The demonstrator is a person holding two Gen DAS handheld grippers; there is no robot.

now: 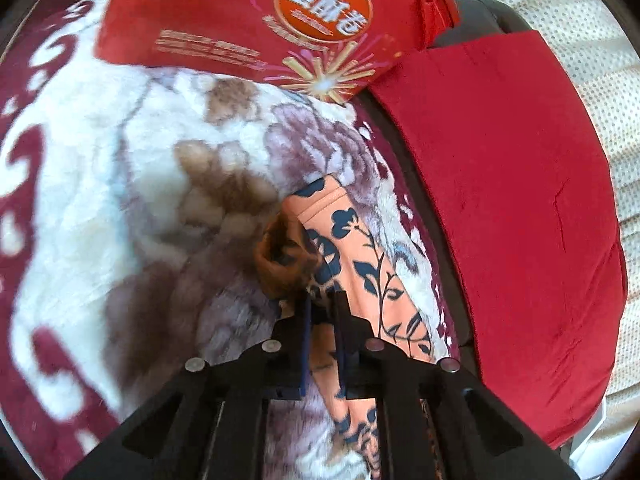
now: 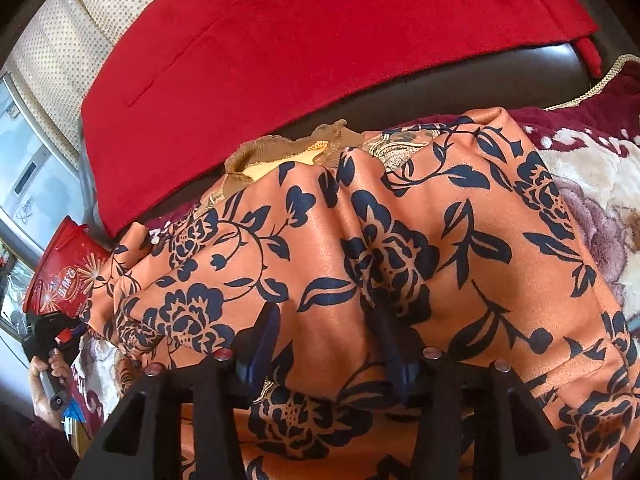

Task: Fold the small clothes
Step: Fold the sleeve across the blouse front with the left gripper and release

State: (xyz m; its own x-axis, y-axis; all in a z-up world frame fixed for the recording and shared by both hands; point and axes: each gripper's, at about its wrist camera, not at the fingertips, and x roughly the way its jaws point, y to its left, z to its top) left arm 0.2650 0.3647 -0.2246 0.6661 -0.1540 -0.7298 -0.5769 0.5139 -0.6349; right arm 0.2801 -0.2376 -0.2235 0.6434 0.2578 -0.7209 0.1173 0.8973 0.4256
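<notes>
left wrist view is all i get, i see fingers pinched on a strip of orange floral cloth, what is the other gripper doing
Observer: The right gripper stands with its fingers apart, pressed into the orange floral garment, with a ridge of cloth between them.
Operator: how much of the garment is there, i only see a strip
Observer: The right wrist view shows it spread wide over the floral blanket, with a brown ruffled collar at its far edge.
Operator: anything behind that collar
Observer: A red cushion lies just beyond it on a dark brown surface.
Operator: can you see my gripper from there
Observer: Yes, the left gripper shows at the garment's left end, a hand holding it.
</notes>
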